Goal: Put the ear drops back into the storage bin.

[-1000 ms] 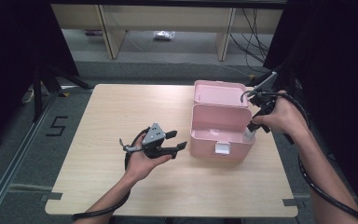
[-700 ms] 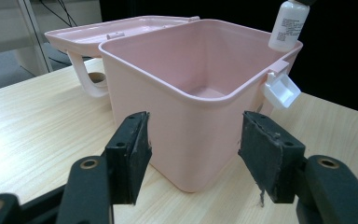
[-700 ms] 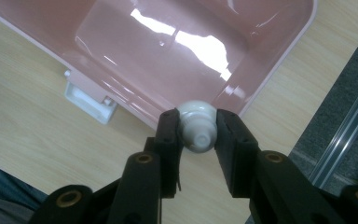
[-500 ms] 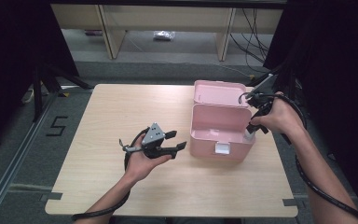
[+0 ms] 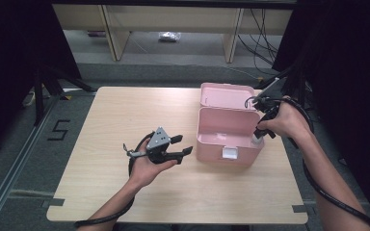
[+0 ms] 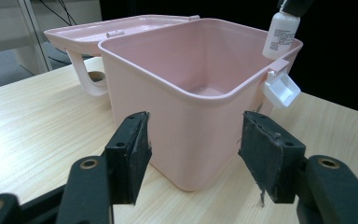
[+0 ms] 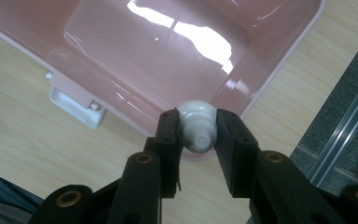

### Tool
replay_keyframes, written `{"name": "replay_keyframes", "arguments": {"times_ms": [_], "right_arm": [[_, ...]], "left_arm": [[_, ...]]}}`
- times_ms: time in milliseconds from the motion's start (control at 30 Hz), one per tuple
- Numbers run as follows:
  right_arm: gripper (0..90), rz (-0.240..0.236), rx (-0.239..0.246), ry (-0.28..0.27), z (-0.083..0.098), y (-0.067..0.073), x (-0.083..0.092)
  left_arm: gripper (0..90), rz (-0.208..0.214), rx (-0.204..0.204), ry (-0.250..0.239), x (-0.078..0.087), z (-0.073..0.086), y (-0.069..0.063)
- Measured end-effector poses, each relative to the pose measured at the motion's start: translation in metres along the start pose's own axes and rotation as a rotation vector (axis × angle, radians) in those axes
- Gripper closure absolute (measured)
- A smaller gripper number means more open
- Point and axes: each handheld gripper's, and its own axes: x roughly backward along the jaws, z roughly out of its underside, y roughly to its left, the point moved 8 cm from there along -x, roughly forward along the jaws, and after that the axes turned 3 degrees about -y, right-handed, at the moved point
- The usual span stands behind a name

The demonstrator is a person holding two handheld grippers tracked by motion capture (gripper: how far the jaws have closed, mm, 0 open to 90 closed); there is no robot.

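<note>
A pink plastic box (image 5: pixel 221 145) stands open on the table, its lid (image 5: pixel 224 95) folded back behind it. The inside (image 6: pixel 186 65) holds nothing that I can see. My right gripper (image 5: pixel 259 134) points down over the box's right near corner, shut on a small white bottle (image 5: pixel 256 140). In the right gripper view the pads clamp the bottle (image 7: pixel 196 122) by its cap end, just above the box rim (image 7: pixel 261 88). The bottle (image 6: pixel 279 33) hangs upright over that rim. My left gripper (image 5: pixel 185 144) is open, held just left of the box, and its jaws (image 6: pixel 193 163) frame the box's near wall without touching it.
A white latch (image 5: pixel 229 153) sticks out from the box's front wall. The wooden table (image 5: pixel 125 110) spreads wide to the left of the box. Its right edge lies close beside the box, with floor rails (image 7: pixel 349 126) below. Shelving stands beyond the far edge.
</note>
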Motion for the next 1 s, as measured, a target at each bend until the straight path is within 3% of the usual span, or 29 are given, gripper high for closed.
{"name": "replay_keyframes", "arguments": {"times_ms": [267, 300, 433, 700, 800, 833, 967, 1000], "right_arm": [[71.8, 0.003, -0.006, 0.012, 0.000, 0.000, -0.006], [71.8, 0.009, 0.019, 0.017, 0.000, -0.003, -0.006], [71.8, 0.005, -0.018, 0.037, 0.000, -0.001, -0.008], [71.8, 0.009, -0.015, 0.044, 0.000, -0.001, -0.012], [71.8, 0.009, -0.039, 0.050, 0.000, 0.002, -0.013], [71.8, 0.014, -0.019, 0.048, 0.000, -0.001, -0.014], [71.8, 0.011, -0.019, 0.051, -0.001, -0.001, -0.016], [71.8, 0.006, -0.042, 0.064, 0.000, 0.001, -0.016]], "left_arm": [[41.3, -0.001, 0.002, -0.002, 0.000, 0.000, 0.000], [41.3, -0.001, 0.003, -0.002, -0.001, 0.000, 0.000], [41.3, 0.001, 0.004, 0.000, -0.001, 0.001, -0.001], [41.3, 0.002, 0.004, 0.000, -0.001, 0.002, -0.001], [41.2, 0.001, 0.004, -0.001, -0.001, 0.001, -0.001], [41.3, 0.001, 0.004, -0.001, -0.001, 0.001, -0.001], [41.3, 0.001, 0.003, -0.001, -0.001, 0.002, -0.001], [41.2, 0.001, 0.003, 0.000, -0.001, 0.002, -0.001]]}}
